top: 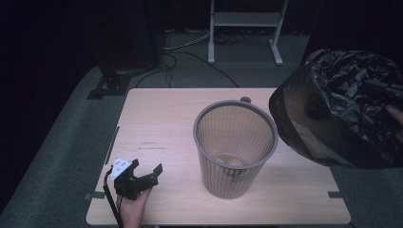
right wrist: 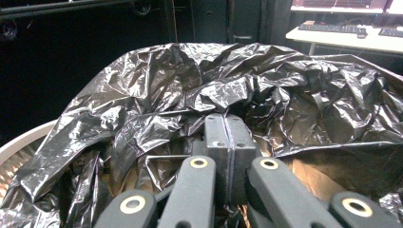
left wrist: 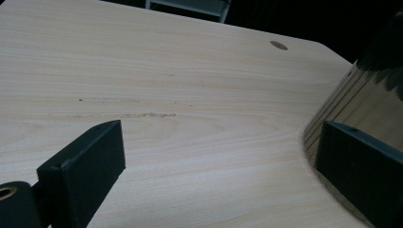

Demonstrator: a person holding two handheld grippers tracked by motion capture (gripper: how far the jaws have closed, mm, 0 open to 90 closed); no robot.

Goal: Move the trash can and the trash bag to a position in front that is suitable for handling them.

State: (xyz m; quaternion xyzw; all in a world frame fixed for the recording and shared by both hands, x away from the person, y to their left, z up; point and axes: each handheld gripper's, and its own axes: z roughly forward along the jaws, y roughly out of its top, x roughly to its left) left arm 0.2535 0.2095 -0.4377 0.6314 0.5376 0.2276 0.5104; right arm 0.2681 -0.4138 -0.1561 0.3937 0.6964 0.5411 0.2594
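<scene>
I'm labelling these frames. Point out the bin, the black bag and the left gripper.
bin (top: pixel 236 175): high view, outer front wall.
black bag (right wrist: pixel 180 90): right gripper view, crinkled plastic above the jaws.
left gripper (top: pixel 146 167): high view, midway between its fingertips.

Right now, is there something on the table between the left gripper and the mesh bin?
No. In the high view, only bare table separates the left gripper and the mesh bin.

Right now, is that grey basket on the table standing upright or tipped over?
Upright. The grey basket stands on its base on the table, round rim facing up, with its inside visible from above.
</scene>
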